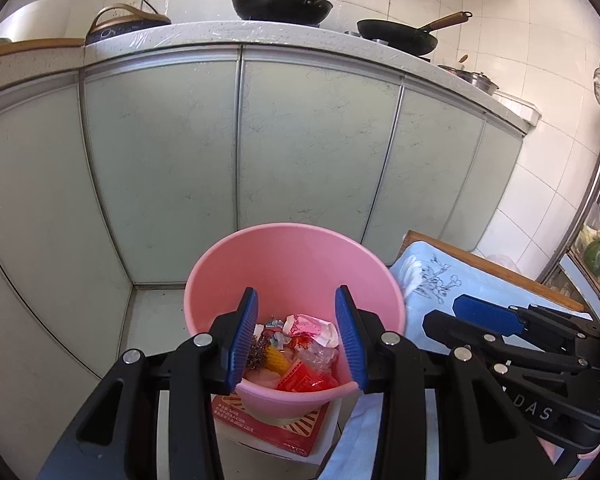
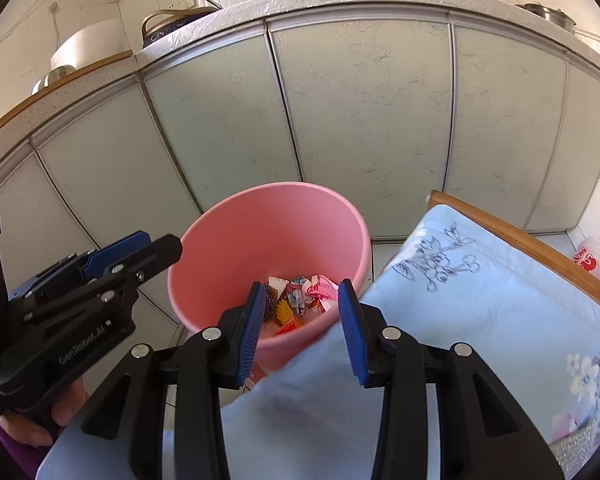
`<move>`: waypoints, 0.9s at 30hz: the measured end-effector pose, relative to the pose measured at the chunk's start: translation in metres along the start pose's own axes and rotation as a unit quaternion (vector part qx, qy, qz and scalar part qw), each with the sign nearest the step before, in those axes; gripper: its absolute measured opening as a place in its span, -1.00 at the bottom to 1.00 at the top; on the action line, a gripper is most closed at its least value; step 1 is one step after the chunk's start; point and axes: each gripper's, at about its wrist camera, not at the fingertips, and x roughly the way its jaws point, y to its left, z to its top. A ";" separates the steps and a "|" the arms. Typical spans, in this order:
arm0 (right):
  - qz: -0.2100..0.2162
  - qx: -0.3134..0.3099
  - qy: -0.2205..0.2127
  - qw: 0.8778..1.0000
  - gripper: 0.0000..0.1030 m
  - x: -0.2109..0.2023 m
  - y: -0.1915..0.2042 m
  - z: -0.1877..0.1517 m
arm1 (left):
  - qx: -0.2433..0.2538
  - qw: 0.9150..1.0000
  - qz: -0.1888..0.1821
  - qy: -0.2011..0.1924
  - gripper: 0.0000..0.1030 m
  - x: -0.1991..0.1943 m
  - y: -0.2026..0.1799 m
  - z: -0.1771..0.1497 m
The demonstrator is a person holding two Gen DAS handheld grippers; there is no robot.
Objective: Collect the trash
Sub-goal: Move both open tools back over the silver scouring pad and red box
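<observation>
The pink bucket [image 1: 294, 264] serves as the trash receptacle. It stands on a red printed box [image 1: 272, 426] on the floor, close to the pale cabinet doors [image 1: 308, 136] and just beside a table covered by a light blue cloth [image 2: 488, 304]. This position keeps the bucket mouth within reach of both grippers from the table side.

The collected trash [image 1: 296, 348] lies at the bottom of the bucket: a crumpled pink-and-white wrapper [image 1: 312, 326], a yellow piece [image 1: 278, 358], a red packet [image 1: 306, 378] and a dark wiry scrap [image 1: 256, 352].

The left gripper [image 1: 296, 336] is held above the bucket, angled down into its mouth. Its jaws stand moderately apart with nothing between the pads, which suits a release over the bucket. The right gripper [image 2: 306, 328] is positioned over the near rim, also angled down. Its jaws are partly open and empty; the cloth edge seen between them lies below, not in the grip.

Limits of view:
- The grippers cover the near rim and part of the bucket floor, so further trash there cannot be confirmed.
- The box is largely covered by the bucket; its print is unreadable.
- The tabletop is cut off at the frame edge, so remaining trash on it cannot be checked.
- A white bag [image 2: 596, 260] beyond the table is possibly trash; it is too distorted to identify.
</observation>
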 end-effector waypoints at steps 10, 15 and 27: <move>-0.008 0.006 -0.008 1.000 -0.25 -0.039 -0.006 -0.021 | 0.023 0.999 -0.040 0.000 -0.23 -0.029 -0.028 -0.003; -0.021 0.015 -0.006 1.000 -0.25 -0.061 -0.017 -0.041 | 0.045 0.996 -0.073 0.009 -0.23 -0.040 -0.046 -0.011; -0.088 0.049 -0.004 0.995 -0.24 -0.123 -0.060 -0.103 | 0.097 0.976 -0.183 0.066 -0.23 -0.045 -0.110 -0.033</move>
